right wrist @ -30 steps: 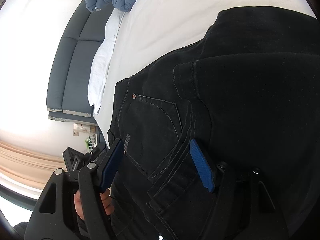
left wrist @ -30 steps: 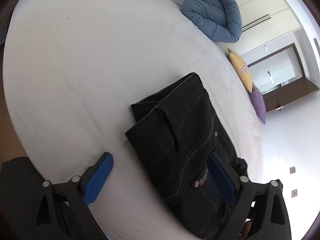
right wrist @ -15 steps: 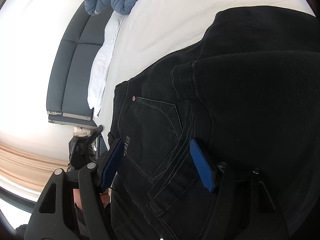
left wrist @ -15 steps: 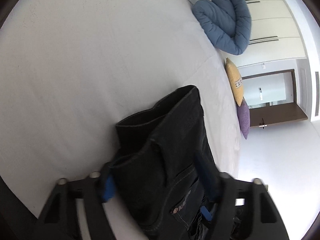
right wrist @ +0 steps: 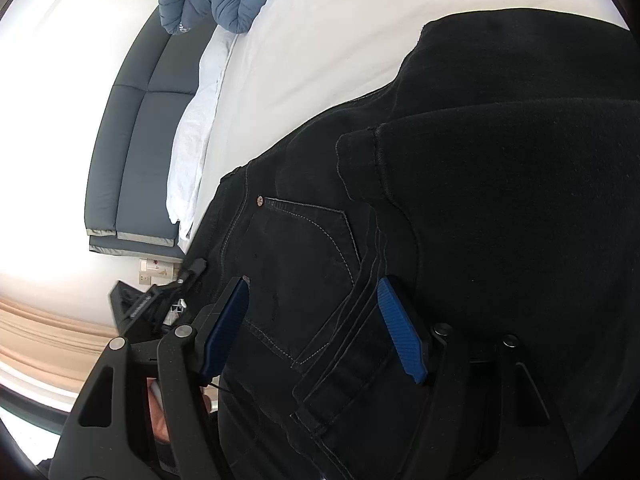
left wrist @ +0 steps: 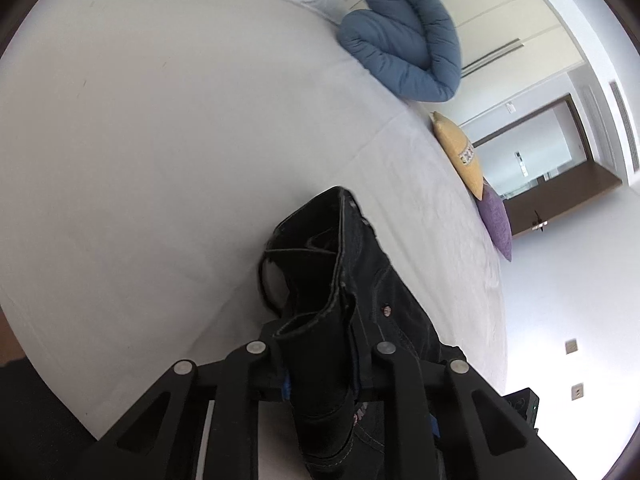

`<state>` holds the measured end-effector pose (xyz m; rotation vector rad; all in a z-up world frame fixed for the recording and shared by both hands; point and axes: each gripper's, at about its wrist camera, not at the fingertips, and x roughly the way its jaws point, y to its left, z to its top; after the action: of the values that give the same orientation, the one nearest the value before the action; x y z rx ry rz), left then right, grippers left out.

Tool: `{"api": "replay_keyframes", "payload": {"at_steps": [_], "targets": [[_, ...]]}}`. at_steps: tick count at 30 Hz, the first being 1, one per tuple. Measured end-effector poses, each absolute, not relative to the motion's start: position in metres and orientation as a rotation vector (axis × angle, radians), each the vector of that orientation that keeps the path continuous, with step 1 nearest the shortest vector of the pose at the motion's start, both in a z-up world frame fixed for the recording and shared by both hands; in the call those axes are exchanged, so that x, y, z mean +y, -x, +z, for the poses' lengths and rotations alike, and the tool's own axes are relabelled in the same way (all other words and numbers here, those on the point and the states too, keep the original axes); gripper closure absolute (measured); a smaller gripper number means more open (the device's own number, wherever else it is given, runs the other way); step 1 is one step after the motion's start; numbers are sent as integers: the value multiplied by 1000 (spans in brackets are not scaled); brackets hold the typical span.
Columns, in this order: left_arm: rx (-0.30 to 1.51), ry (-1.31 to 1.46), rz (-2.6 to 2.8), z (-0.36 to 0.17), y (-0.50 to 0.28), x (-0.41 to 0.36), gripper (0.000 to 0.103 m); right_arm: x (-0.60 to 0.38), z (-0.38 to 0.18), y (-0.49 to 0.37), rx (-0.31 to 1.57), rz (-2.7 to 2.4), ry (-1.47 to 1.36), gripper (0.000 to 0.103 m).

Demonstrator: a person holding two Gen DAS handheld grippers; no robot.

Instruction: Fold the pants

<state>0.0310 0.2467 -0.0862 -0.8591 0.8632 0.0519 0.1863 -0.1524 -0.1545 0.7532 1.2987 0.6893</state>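
Observation:
Black jeans (left wrist: 360,280) lie folded on the white bed sheet (left wrist: 160,160). In the left wrist view my left gripper (left wrist: 320,364) has its jaws closing on a bunched edge of the jeans. The fabric stands up between them, pinched and raised off the sheet, and hides the pads. In the right wrist view the jeans (right wrist: 480,200) fill most of the picture, back pocket up. My right gripper (right wrist: 312,320) hangs open over the pocket and waistband, both blue pads (right wrist: 400,336) bare and apart.
A rolled blue duvet (left wrist: 404,48) sits at the far side of the bed, with a yellow pillow (left wrist: 460,156) and a purple pillow (left wrist: 496,220) along the right edge. A dark padded headboard (right wrist: 136,140) and a white folded cloth (right wrist: 196,132) border the bed.
The left gripper's jaws went from wide apart to closed on the jeans' edge and lifted the fabric into a bunch. The right gripper stayed where it was, still open.

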Motion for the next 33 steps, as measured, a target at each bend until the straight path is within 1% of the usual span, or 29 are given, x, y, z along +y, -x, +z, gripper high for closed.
{"api": "replay_keyframes", "payload": {"at_steps": [2, 7, 11, 13, 15, 17, 18, 19, 21, 22, 26, 30, 32, 33], "targets": [[847, 814, 41, -75, -33, 239, 89, -152, -155, -186, 1295, 685, -754, 38], [808, 668, -6, -42, -38, 206, 89, -152, -157, -185, 1286, 678, -757, 38], [784, 530, -75, -16, -39, 161, 89, -154, -158, -184, 1265, 691, -759, 38], [767, 434, -120, -3, -36, 131, 89, -163, -155, -184, 1259, 693, -815, 36], [757, 325, -169, 5, -31, 95, 89, -183, -149, -184, 1226, 673, -934, 36], [757, 213, -213, 4, -25, 58, 89, -208, -136, -182, 1147, 704, -1026, 35], [768, 159, -236, -2, -22, 36, 89, -220, -127, -181, 1109, 722, -1043, 31], [780, 120, -256, -7, -19, 18, 89, -231, -116, -178, 1074, 750, -1049, 24], [797, 30, -296, -20, -12, -17, 89, -246, -103, -173, 1045, 784, -1040, 15], [802, -5, -311, -25, -9, -30, 89, -253, -98, -170, 1049, 785, -1015, 14], [820, -184, -379, -46, 7, -81, 89, -278, -105, -164, 1103, 742, -951, 14], [816, -300, -432, -58, 21, -107, 89, -299, -121, -163, 1109, 715, -987, 14], [810, -342, -461, -61, 28, -118, 89, -301, -133, -160, 1151, 694, -958, 14], [805, -363, -477, -61, 31, -125, 89, -302, -141, -158, 1176, 679, -945, 19]]}}
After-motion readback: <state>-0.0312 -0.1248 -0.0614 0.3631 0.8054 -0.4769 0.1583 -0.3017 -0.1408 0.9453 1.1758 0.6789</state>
